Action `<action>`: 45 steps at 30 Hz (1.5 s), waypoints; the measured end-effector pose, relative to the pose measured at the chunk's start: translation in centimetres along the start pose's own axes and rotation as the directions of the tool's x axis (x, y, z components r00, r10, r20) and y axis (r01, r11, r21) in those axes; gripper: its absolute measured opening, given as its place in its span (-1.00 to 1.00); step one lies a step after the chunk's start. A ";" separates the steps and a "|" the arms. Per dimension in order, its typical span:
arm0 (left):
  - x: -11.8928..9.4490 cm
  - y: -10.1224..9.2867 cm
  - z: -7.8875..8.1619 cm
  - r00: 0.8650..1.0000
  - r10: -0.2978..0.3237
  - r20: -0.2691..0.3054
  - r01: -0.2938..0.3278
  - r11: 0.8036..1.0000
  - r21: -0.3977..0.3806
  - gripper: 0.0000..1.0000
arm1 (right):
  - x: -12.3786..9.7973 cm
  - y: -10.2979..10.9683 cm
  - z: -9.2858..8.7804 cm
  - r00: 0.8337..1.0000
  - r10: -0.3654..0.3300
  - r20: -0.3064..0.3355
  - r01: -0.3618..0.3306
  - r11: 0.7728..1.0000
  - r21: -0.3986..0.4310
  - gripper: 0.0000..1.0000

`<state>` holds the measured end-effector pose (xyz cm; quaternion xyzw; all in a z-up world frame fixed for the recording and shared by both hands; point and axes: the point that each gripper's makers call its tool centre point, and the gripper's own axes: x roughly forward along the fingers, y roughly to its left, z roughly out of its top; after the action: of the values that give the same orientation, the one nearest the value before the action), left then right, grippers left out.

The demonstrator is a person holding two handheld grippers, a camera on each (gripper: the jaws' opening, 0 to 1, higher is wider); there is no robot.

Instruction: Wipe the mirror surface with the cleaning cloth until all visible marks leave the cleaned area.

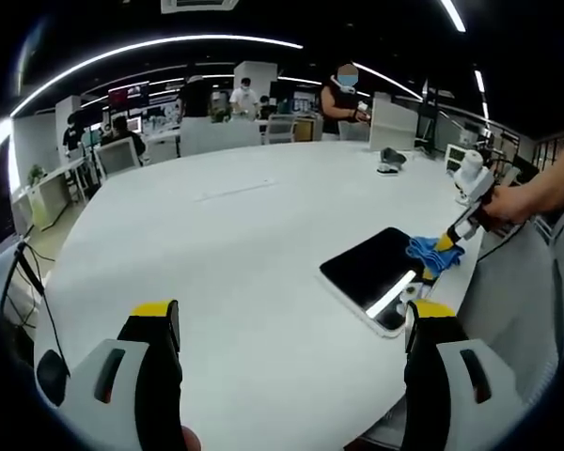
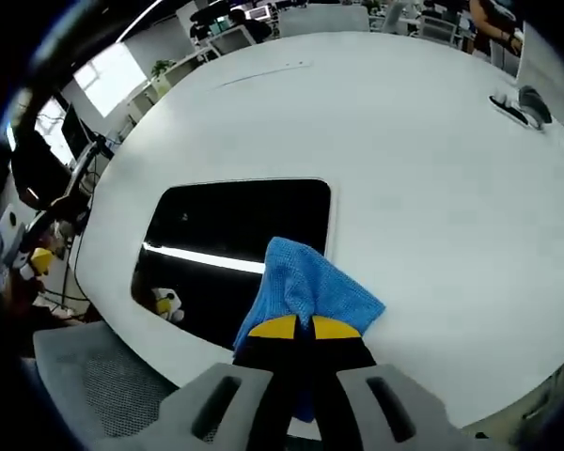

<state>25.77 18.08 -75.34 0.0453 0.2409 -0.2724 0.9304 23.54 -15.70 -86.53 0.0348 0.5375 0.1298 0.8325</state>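
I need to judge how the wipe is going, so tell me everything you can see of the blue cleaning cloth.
The cleaning cloth is bright blue, soft and bunched, like microfibre. The right gripper holds it, jaws shut on its near end; the free end fans out forward. It lies on the near edge of the dark, rounded-corner mirror, partly hanging over onto the white table. In the left gripper view it shows as a small blue bundle at the mirror's far corner.

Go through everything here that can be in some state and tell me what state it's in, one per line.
Mirror: lying flat on the white table, reflecting a ceiling light strip.
Blue cloth: bunched, pinched by the right gripper, resting on the mirror's edge.
Right gripper: shut on the cloth.
Left gripper: open, holding nothing, above the table.
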 end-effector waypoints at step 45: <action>-0.6 0.8 -0.1 1.000 -0.004 0.008 0.004 1.000 -0.006 0.98 | 0.4 2.4 -0.4 1.000 -0.002 -0.021 0.002 1.000 0.012 -1.00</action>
<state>25.71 19.12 -75.15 0.0408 0.2379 -0.2739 0.9310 22.91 -13.31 -86.55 0.0379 0.5469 0.1263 0.8267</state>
